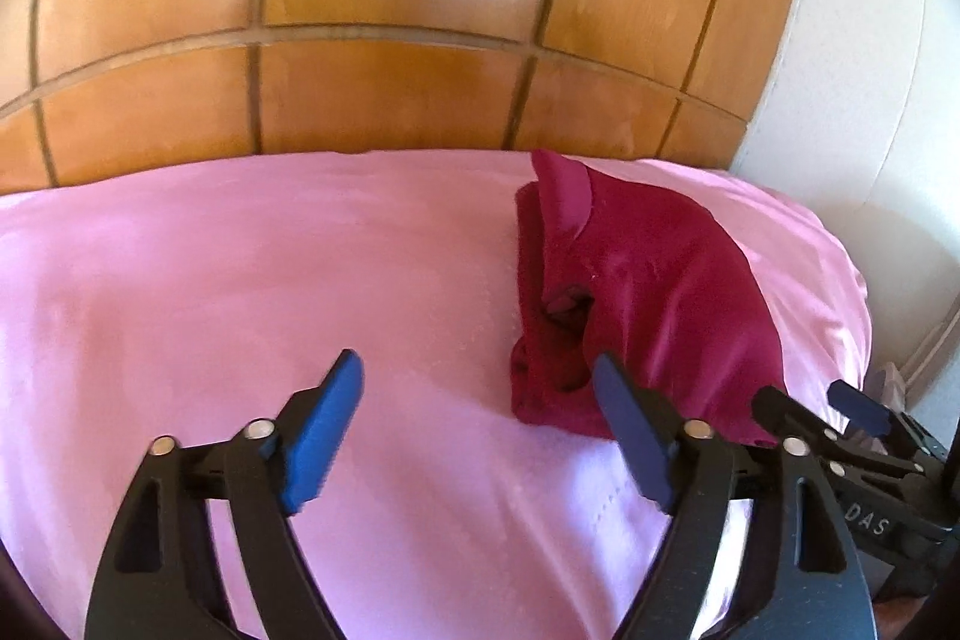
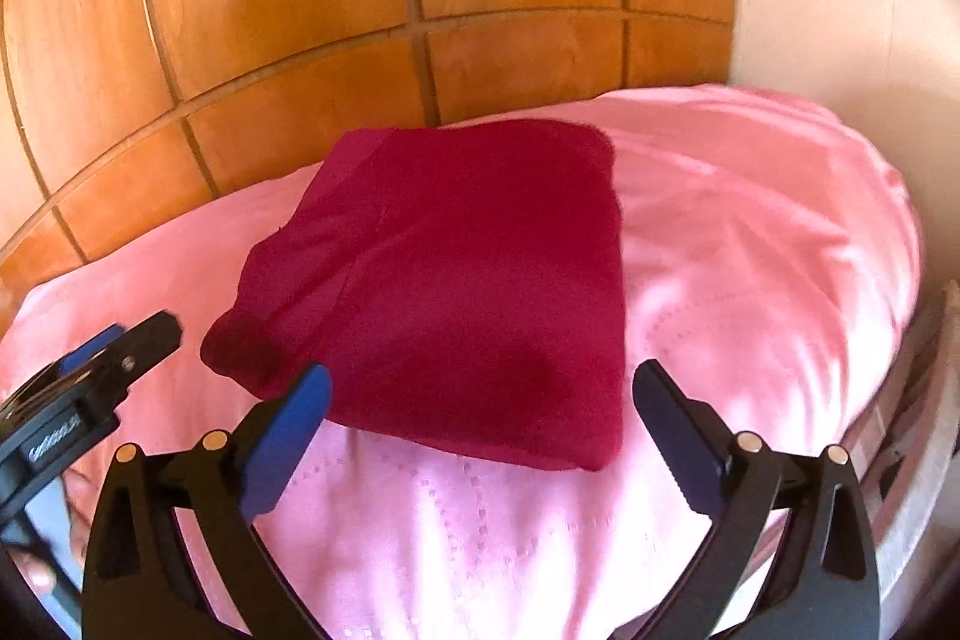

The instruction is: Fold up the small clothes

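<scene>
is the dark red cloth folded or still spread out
Folded: the dark red garment lies as a compact, layered rectangle on the pink bedcover, with stacked edges showing at its left side.

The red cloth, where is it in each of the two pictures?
Left wrist view: the red cloth lies right of the middle, on the pink sheet, beyond the left tool.
Right wrist view: the red cloth fills the middle, just beyond the right tool.
Shared landmark: the wooden headboard behind the bed.
</scene>
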A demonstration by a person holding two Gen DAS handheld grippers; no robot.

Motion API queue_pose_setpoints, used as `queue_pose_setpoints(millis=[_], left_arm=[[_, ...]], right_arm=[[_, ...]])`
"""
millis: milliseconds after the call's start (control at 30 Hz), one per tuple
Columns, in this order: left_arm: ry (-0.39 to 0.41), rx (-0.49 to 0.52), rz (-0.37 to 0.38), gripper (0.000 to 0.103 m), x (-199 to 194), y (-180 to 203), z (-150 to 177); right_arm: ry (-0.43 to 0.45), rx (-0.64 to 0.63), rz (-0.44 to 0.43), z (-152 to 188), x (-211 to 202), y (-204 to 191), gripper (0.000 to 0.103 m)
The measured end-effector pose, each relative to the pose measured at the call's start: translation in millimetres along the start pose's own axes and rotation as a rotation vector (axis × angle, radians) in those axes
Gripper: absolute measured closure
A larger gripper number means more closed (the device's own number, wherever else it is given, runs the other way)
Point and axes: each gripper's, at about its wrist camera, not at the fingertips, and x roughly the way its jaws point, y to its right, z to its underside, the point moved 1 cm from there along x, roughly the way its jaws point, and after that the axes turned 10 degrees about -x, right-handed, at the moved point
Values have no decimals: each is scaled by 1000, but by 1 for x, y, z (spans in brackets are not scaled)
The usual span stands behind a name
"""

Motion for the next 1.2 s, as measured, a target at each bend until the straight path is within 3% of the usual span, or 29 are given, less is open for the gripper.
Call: queue_pose_setpoints(millis=[367,1200], left_arm=[[94,27,-81,5,-44,-6,14],[81,17,-103,4,-52,-9,16]], right_arm=[[29,73,75,13,-19,-8,2],[60,24,82,14,-26,-18,2]])
